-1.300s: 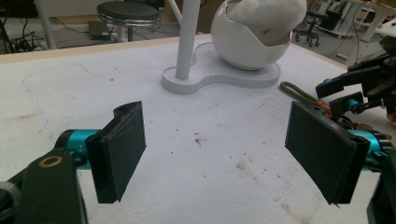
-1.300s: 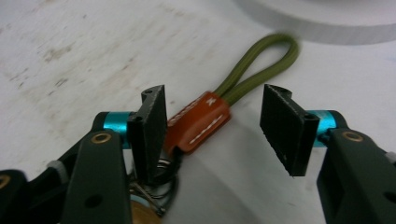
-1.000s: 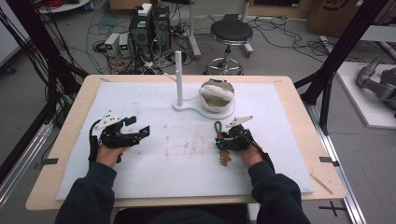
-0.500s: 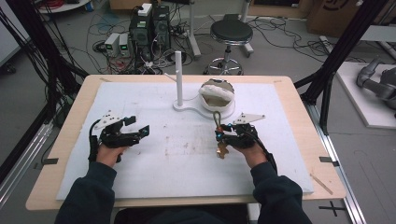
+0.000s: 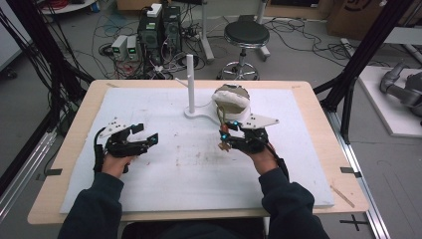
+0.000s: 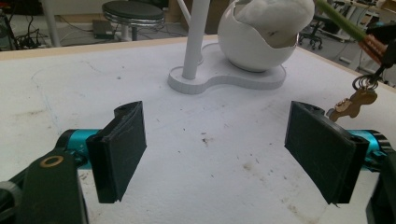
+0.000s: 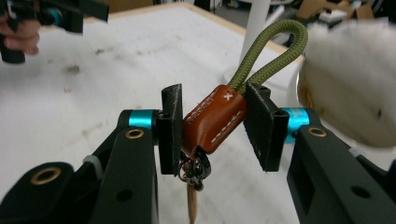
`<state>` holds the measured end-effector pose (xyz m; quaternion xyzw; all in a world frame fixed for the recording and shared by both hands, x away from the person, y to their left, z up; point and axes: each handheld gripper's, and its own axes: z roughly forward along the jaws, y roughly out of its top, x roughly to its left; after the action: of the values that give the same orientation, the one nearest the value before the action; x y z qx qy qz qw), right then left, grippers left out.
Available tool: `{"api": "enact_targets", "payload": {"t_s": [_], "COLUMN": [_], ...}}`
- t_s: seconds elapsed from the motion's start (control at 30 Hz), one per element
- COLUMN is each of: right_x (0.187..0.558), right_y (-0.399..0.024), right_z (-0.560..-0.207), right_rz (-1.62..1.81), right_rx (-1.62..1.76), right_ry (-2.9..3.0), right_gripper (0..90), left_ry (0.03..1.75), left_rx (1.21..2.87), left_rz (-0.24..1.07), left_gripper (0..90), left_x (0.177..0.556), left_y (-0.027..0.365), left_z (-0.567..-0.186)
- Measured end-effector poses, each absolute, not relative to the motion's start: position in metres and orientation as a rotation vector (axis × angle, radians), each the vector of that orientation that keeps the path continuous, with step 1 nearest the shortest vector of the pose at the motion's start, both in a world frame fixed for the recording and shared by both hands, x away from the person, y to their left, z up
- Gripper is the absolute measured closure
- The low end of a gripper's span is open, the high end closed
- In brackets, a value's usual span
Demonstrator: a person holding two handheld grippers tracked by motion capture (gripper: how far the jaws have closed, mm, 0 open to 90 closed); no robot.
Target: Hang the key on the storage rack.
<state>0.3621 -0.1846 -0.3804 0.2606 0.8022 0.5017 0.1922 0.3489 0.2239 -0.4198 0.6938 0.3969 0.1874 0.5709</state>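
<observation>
Nearest, at the bottom of the high view, two dark sleeves, each hand gripping one tool over the white mat (image 5: 149,189) on the wooden counter (image 5: 69,164). On the left, the left tongs (image 5: 147,133), low over the mat, jaws spread wide apart with nothing between; in the left gripper view only bare, lightly stained mat between the two black pads. On the right, the right tongs (image 5: 225,134), raised above the mat and closed on the keychain (image 7: 214,117): a brown leather tab with white stitching, pinched from both sides. Above the tab, an olive green cord loop (image 7: 273,49); below it, a dark metal ring and a brass-coloured key (image 6: 351,104), hanging free above the mat. Just beyond the right tongs, a white stand (image 5: 199,113) with a flat base, an upright white post (image 5: 189,82) and a round white bowl (image 6: 247,49) holding some pale, fluffy material. Cannot tell whether the cord loop touches the bowl. Farther, past the counter edge, a black round stool (image 5: 246,35), computer cases (image 5: 161,27) and many cables on the grey floor.
</observation>
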Motion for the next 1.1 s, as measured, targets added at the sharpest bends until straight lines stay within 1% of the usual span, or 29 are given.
{"api": "enact_targets", "payload": {"t_s": [0.4,0.43,0.53,0.57,0.77,1.1], "right_x": [0.386,0.39,0.395,0.4,0.415,0.433], "right_y": [-0.141,-0.132,-0.123,-0.113,-0.092,-0.083], "right_z": [-0.344,-0.336,-0.329,-0.325,-0.321,-0.332], "right_rz": [1.471,1.471,1.471,1.452,1.405,1.284], "right_rx": [0.593,0.566,0.536,0.515,0.517,0.611], "right_ry": [2.173,2.168,2.166,2.173,2.178,2.189], "right_gripper": [59.7,59.7,59.7,59.7,59.7,59.7], "left_ry": [0.945,0.945,0.944,0.942,0.944,0.945], "left_rx": [1.616,1.616,1.619,1.62,1.617,1.617], "left_rz": [0.44,0.439,0.437,0.438,0.436,0.431], "left_gripper": [20.4,20.4,20.4,20.4,20.4,20.5], "left_x": [0.349,0.349,0.349,0.35,0.349,0.35], "left_y": [0.228,0.228,0.228,0.228,0.229,0.229], "left_z": [-0.42,-0.42,-0.42,-0.42,-0.42,-0.421]}}
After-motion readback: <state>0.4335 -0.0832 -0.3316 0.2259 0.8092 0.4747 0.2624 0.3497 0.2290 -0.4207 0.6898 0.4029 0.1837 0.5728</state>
